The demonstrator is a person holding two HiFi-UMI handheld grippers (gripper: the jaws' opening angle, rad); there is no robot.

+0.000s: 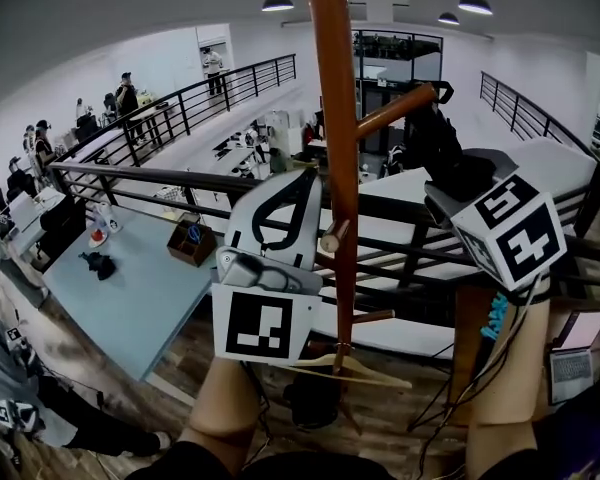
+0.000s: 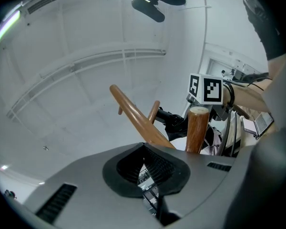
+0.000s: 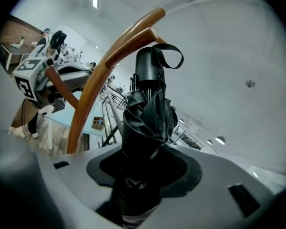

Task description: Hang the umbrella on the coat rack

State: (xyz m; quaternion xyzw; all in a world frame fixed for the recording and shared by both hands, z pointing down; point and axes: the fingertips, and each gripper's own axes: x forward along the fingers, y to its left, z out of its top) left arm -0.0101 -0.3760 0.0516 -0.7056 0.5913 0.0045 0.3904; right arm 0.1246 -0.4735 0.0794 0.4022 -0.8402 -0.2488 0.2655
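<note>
The right gripper (image 3: 145, 175) is clamped around the lower part of a folded black umbrella (image 3: 150, 109), which points up and away from it. The umbrella's strap loop (image 3: 170, 56) sits just beside the tip of a slanting peg (image 3: 133, 35) of the wooden coat rack (image 1: 335, 118). The left gripper (image 2: 144, 149) has its tips pressed together on nothing, near another peg (image 2: 198, 130). Below lie a black railing (image 1: 180, 183), a pale blue bench (image 1: 140, 288) and a wooden floor (image 1: 400, 418).
</note>
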